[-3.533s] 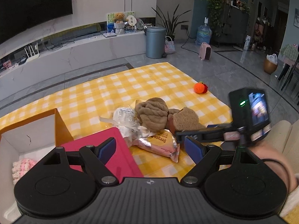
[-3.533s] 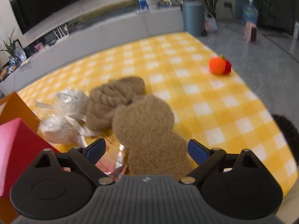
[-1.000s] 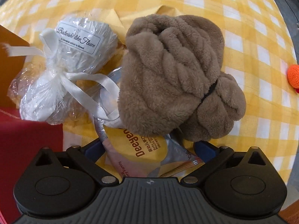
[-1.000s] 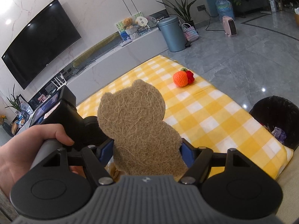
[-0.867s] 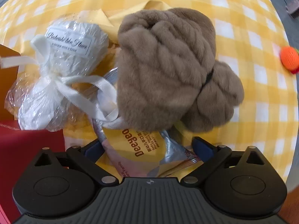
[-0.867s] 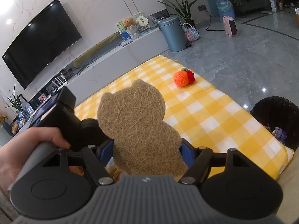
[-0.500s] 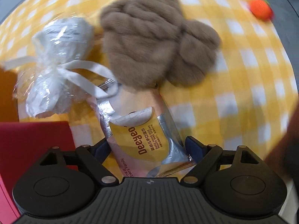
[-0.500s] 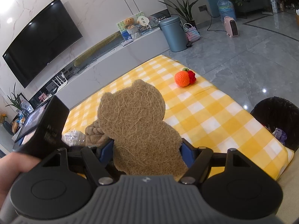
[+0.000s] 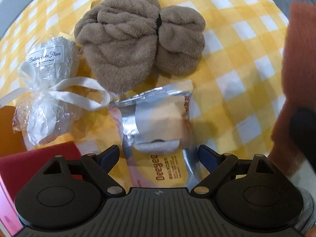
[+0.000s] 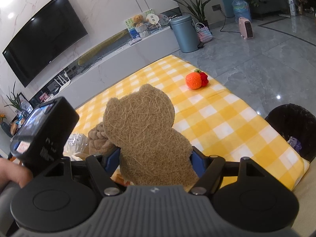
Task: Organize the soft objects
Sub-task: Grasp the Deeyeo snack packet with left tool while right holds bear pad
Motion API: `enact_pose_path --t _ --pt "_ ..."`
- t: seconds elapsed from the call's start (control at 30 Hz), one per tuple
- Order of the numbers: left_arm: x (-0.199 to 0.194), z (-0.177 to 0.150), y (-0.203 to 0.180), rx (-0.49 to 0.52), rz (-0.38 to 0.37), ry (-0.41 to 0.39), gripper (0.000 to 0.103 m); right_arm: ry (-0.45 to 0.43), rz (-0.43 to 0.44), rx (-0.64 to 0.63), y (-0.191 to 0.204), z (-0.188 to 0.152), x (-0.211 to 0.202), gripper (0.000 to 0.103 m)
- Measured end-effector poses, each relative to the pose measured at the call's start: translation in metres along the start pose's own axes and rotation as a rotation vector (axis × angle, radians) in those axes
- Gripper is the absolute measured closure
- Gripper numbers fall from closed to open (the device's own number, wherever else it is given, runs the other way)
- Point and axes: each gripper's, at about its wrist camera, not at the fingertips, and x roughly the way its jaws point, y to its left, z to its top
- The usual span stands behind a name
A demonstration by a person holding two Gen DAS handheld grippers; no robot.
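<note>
My right gripper (image 10: pixel 155 157) is shut on a flat bear-shaped brown fibre pad (image 10: pixel 146 130) and holds it upright above the yellow checked cloth (image 10: pixel 227 126). My left gripper (image 9: pixel 159 155) is open, its fingers on either side of a silver and yellow snack packet (image 9: pixel 160 136) lying on the cloth (image 9: pixel 233 59). Beyond the packet lie a brown plush bundle (image 9: pixel 136 41) and a clear-wrapped white item tied with a ribbon (image 9: pixel 47 79). A crocheted orange (image 10: pixel 194 80) sits far on the cloth. The pad shows blurred at the right edge of the left wrist view (image 9: pixel 298 63).
A red box lid (image 9: pixel 29 164) and an orange box wall (image 9: pixel 7 130) lie at the left. A black waste bin (image 10: pixel 290 126) stands on the floor right of the cloth. A TV wall, a low shelf and a grey bin (image 10: pixel 184 32) stand behind.
My left gripper has drawn back and tilted down, so the packet lies further between its fingers. My right gripper keeps holding the pad raised; the left gripper's body has risen in its view.
</note>
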Motion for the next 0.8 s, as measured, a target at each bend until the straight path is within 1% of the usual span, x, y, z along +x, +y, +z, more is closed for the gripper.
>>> enact_pose_path --t 0.1,0.13,0.17,0.2,0.3,0.37,0.4,0.43,0.5,0.6,0.7,0.8 --pt "-0.002 0.004 0.008 0.001 -0.023 -0.011 0.000 0.000 -0.002 -0.005 0.001 0.000 0.001 0.031" --pt "-0.001 0.003 0.014 -0.009 -0.050 -0.015 0.010 0.000 -0.002 -0.005 0.001 -0.001 0.000 0.031" --pt "-0.003 0.003 0.017 -0.018 -0.072 -0.023 0.015 0.000 -0.003 -0.005 0.001 -0.001 0.000 0.031" --pt "-0.006 0.000 0.028 -0.013 -0.067 -0.029 0.020 0.000 -0.004 -0.005 0.001 -0.001 0.001 0.031" --pt "-0.007 0.000 0.028 0.008 -0.071 -0.038 0.022 0.005 -0.002 -0.004 0.001 -0.001 0.002 0.031" --pt "-0.005 -0.012 0.029 0.005 -0.072 -0.048 0.024 0.004 0.004 -0.005 0.001 0.000 0.003 0.031" --pt "-0.004 -0.024 0.028 0.004 -0.073 -0.054 0.027 0.005 0.006 -0.005 0.001 0.000 0.003 0.031" --pt "-0.006 -0.025 0.029 0.002 -0.073 -0.061 0.031 0.005 0.007 -0.007 0.001 0.000 0.003 0.031" --pt "-0.015 -0.040 0.022 0.021 -0.067 -0.088 0.032 0.002 0.006 -0.011 0.001 0.000 0.003 0.031" --pt "-0.031 -0.051 0.019 0.056 -0.058 -0.131 0.032 -0.005 0.016 0.003 -0.002 0.000 0.003 0.031" --pt "-0.045 -0.060 0.024 0.041 -0.069 -0.160 0.033 -0.012 0.012 0.019 -0.005 0.001 0.002 0.031" --pt "-0.062 -0.071 0.036 0.011 -0.103 -0.208 0.033 -0.020 0.025 0.029 -0.005 0.000 -0.001 0.031"
